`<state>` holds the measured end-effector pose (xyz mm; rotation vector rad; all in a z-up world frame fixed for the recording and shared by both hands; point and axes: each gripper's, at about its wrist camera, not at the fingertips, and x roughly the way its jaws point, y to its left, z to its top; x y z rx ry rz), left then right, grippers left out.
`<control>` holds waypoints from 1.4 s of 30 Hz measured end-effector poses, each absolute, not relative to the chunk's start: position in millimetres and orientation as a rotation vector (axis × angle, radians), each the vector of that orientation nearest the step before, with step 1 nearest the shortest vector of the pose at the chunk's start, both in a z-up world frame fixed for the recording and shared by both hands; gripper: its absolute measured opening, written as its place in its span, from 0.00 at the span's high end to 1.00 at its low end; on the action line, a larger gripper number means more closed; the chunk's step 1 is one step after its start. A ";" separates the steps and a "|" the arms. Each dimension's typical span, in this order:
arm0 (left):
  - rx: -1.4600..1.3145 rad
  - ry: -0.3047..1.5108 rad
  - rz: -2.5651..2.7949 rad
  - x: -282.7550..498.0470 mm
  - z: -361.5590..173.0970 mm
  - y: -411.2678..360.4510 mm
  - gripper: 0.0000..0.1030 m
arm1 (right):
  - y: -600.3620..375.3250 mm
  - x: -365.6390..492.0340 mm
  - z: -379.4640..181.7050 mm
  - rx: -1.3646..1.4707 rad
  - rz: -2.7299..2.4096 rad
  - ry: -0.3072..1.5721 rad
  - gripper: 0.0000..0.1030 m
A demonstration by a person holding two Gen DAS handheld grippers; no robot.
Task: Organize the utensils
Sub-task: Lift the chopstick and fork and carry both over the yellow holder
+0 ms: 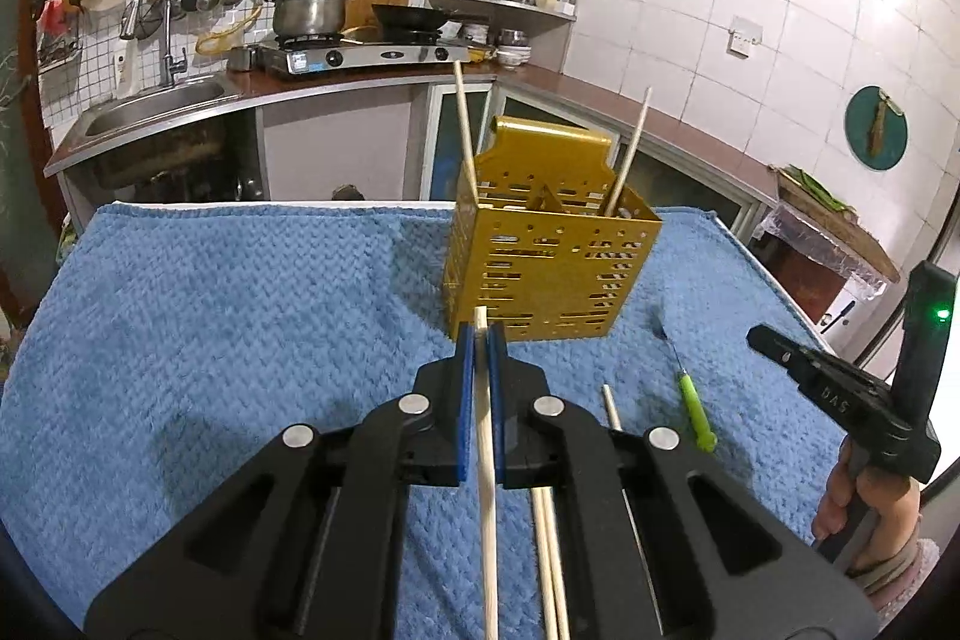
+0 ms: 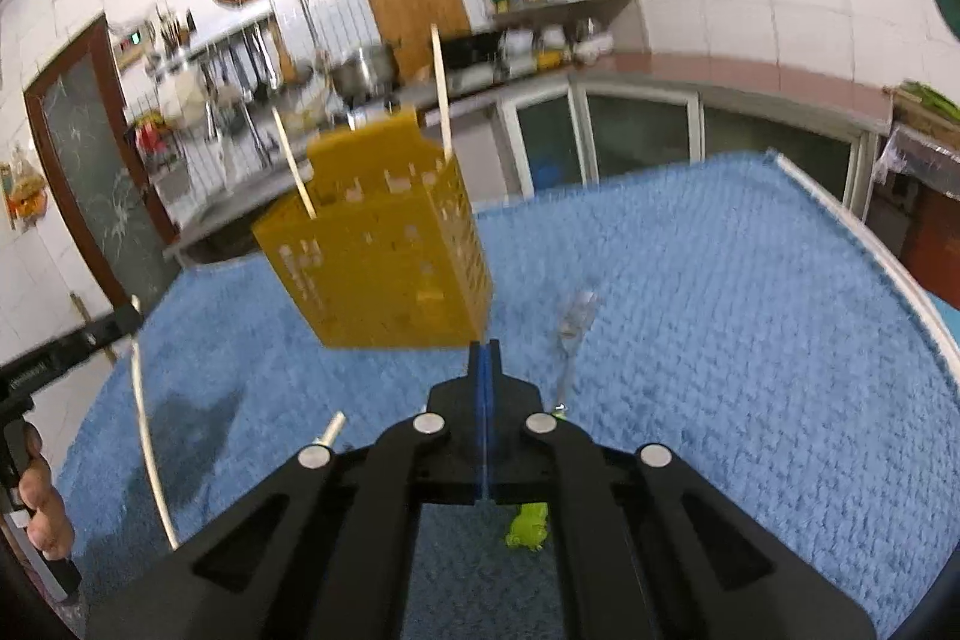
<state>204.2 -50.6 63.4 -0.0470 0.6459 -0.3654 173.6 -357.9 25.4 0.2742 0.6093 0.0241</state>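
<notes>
My left gripper [image 1: 480,340] is shut on a pale wooden chopstick [image 1: 487,490], held above the blue towel just in front of the gold perforated utensil holder [image 1: 552,268]. Two chopsticks [image 1: 465,130] stand in the holder. My right gripper [image 2: 485,347] is shut with nothing between its blue pads, close to the holder [image 2: 384,244]. A fork with a green handle [image 2: 570,334] lies on the towel just right of it. In the right wrist view, the left gripper [image 2: 120,325] shows at the left edge with its chopstick [image 2: 150,430].
A blue towel [image 1: 240,310] covers the table. A pair of chopsticks [image 1: 549,568] and a metal-tipped stick [image 1: 612,406] lie beside the green-handled fork [image 1: 696,409]. Behind the table are a counter with a sink [image 1: 150,112], a stove and shelves.
</notes>
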 end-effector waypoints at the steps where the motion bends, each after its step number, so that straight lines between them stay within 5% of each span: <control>1: -0.054 0.656 -0.360 208.9 60.6 -49.8 0.97 | -358.9 179.4 21.9 0.266 0.018 0.627 1.00; 20: -0.036 0.751 -0.346 267.1 30.8 -52.4 0.97 | -374.7 280.1 -38.5 0.221 -0.076 0.937 0.95; 22: -0.037 0.755 -0.346 269.6 29.1 -51.5 0.97 | -372.7 281.3 -37.4 0.212 -0.078 0.945 0.57; 23: -0.039 0.756 -0.346 270.2 28.4 -51.0 0.97 | -371.1 280.9 -36.0 0.197 -0.087 0.939 0.57; 27: -0.044 0.762 -0.346 271.6 26.2 -49.7 0.97 | -369.4 286.4 -40.1 0.163 -0.100 0.991 0.84; 42: -0.038 0.758 -0.351 270.3 31.4 -54.8 0.97 | -373.3 300.3 -28.2 0.158 -0.117 1.067 0.95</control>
